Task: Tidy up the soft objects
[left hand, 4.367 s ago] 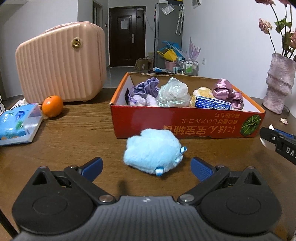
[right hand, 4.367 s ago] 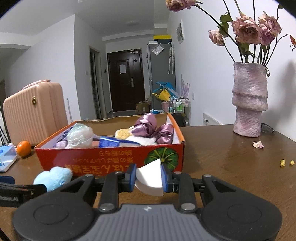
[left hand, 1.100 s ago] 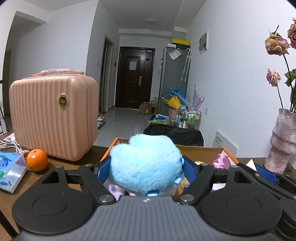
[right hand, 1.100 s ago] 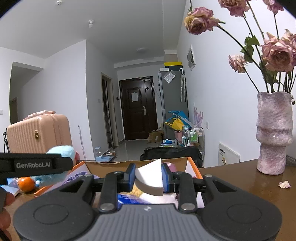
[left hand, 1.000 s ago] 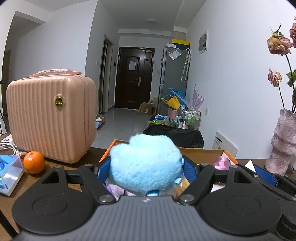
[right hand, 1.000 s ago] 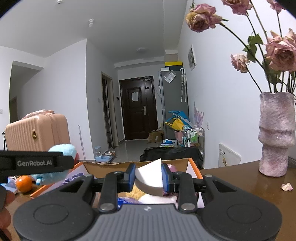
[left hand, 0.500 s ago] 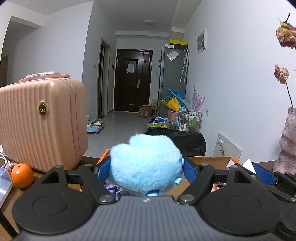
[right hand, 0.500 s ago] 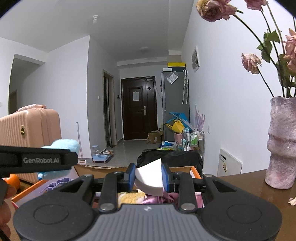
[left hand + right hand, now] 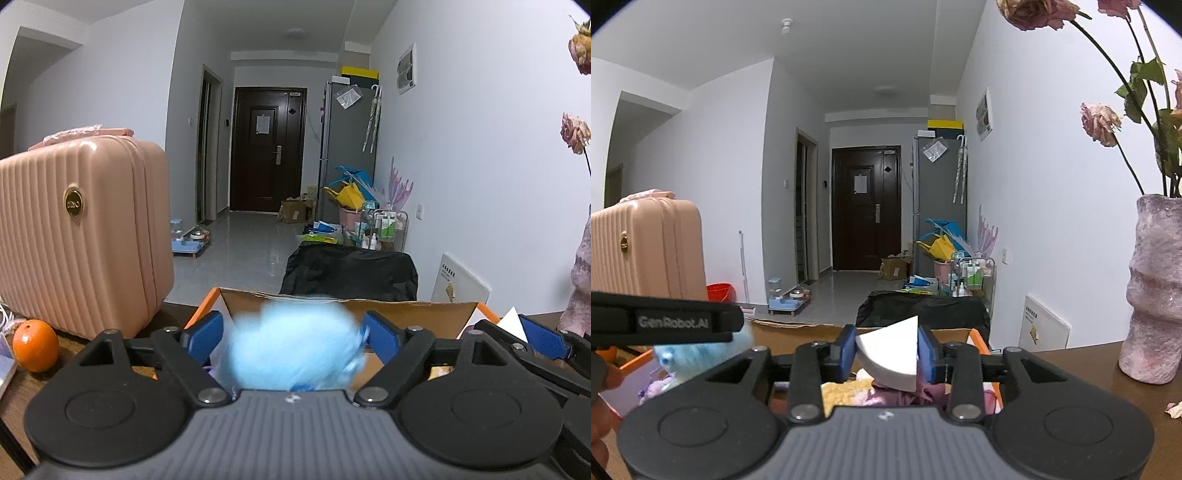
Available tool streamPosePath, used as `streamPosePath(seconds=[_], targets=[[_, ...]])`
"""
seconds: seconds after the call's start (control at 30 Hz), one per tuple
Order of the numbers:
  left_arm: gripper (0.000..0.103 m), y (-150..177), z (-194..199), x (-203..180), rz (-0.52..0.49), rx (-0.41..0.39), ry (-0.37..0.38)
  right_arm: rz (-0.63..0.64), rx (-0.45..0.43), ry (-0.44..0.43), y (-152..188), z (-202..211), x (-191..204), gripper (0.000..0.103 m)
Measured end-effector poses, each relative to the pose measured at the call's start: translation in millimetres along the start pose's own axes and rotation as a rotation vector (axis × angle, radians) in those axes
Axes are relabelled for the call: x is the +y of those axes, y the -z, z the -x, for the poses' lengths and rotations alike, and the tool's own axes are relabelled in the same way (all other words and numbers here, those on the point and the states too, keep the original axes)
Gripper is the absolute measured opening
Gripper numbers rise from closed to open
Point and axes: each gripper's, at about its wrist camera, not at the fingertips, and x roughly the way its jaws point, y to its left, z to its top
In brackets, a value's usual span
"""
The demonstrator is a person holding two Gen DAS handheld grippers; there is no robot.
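A lived-in home, seen from a dark wooden table (image 9: 1071,369) looking down a tiled hallway to a dark front door (image 9: 266,149) with a grey fridge (image 9: 347,147) beside it. A pink ribbed suitcase (image 9: 81,236) and an orange (image 9: 35,345) sit toward the table's left edge and a vase of dried roses (image 9: 1156,288) toward its right, while pet bowls (image 9: 190,242), a cardboard box (image 9: 295,210) and a small trolley of bottles (image 9: 384,225) clutter the floor beyond

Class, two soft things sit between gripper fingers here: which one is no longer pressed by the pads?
The blue plush, blurred between the left gripper's just-opened fingers. The white sponge wedge stays touched by the right gripper's pads.
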Motion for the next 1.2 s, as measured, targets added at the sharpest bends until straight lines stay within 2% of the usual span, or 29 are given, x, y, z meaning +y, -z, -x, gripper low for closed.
streamPosePath(seconds=[0.03,0.1,0.17,0.2,0.27,0.3,0.47,0.77,1.2], targets=[[0.095,0,-1,1,0.004,0.000,0.005,-0.002,0.003,0.001,0,0,-1,0.038],[0.102,-1,-1,5,0.021,0.000,0.008,-0.005,0.006,0.011,1,0,-1,0.050],[0.103,-2,-2,9,0.033,-0.007,-0.004,-0.006,0.001,0.027,1,1,-1,0.071],[0.103,-3,-2,11,0.036,-0.010,-0.010,-0.009,-0.003,0.033,1,2,-2,0.077],[0.103,-3,-2,14,0.046,-0.012,-0.020,-0.022,-0.014,0.045,2,3,-3,0.099],[0.103,-4,-2,14,0.052,-0.008,-0.023,-0.027,-0.025,0.052,2,5,-4,0.102],[0.103,-2,-5,17,0.060,0.010,-0.030,-0.044,-0.029,0.067,2,6,-7,0.103],[0.103,-3,8,17,0.048,-0.009,-0.045,-0.048,-0.035,0.063,-3,15,-7,0.103],[0.103,1,63,34,0.037,-0.048,-0.024,-0.054,-0.036,0.061,-6,70,-12,0.103]])
